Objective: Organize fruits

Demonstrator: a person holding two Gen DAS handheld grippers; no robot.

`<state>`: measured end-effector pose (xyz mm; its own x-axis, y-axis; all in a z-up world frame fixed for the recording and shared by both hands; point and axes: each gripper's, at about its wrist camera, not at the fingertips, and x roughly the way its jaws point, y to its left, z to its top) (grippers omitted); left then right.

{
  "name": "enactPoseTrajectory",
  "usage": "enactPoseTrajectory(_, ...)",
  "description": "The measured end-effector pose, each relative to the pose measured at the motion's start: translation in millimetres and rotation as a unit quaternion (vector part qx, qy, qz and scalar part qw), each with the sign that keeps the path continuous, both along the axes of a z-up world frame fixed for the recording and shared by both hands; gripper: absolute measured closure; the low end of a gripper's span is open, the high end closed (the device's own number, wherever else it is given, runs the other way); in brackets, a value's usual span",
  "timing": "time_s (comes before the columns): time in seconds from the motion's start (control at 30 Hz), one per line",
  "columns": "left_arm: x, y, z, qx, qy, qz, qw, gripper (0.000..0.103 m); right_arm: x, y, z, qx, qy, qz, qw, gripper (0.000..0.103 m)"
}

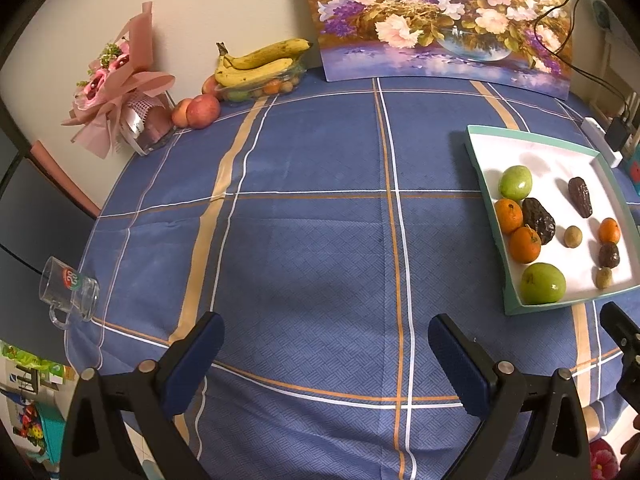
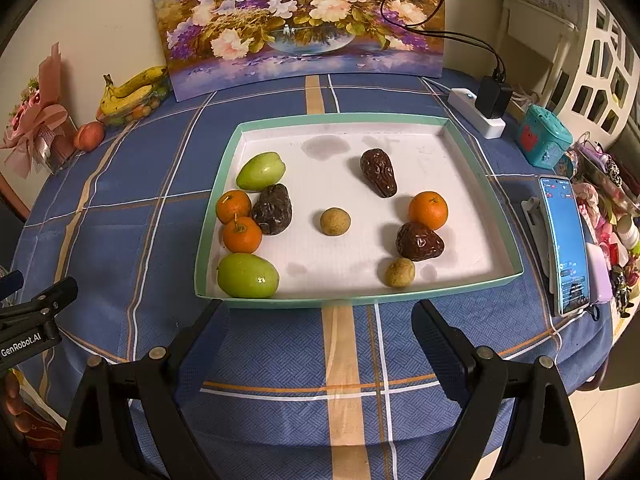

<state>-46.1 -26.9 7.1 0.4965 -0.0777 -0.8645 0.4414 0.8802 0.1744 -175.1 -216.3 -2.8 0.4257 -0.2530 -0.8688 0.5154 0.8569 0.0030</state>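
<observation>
Your right gripper (image 2: 320, 340) hangs wide open and empty over the blue tablecloth (image 2: 280, 360), just short of the tray (image 2: 340, 118) at twelve o'clock. Your left gripper (image 1: 326, 350) is spread as wide, holding nothing, with the tray (image 1: 476, 152) at two o'clock. Inside lie green fruits (image 2: 247, 275), oranges (image 2: 428, 210), dark dates (image 2: 378, 172) and small brown fruits (image 2: 335, 221).

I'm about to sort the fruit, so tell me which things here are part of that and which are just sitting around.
For the job: tray, green fruits, oranges, dark wrinkled fruits, small tan fruits.

Just lying about: phone, power strip, painting, bouquet, glass mug, bananas.
</observation>
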Motion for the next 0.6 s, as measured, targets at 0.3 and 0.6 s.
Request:
enactPoseTrajectory(0.3,0.5,-1.6,-1.2,-0.002,0.005,0.000,1.0000,0.000,0.6,1.3,-0.7,-0.001,0.001,0.002,1.000,0.010)
enactPoseTrajectory(0.6,2.0,0.5,-1.3,-0.005,0.006,-0.002,1.0000,0.000,0.9,1.2,-0.5,-0.002,0.002,0.003,1.000,0.010)
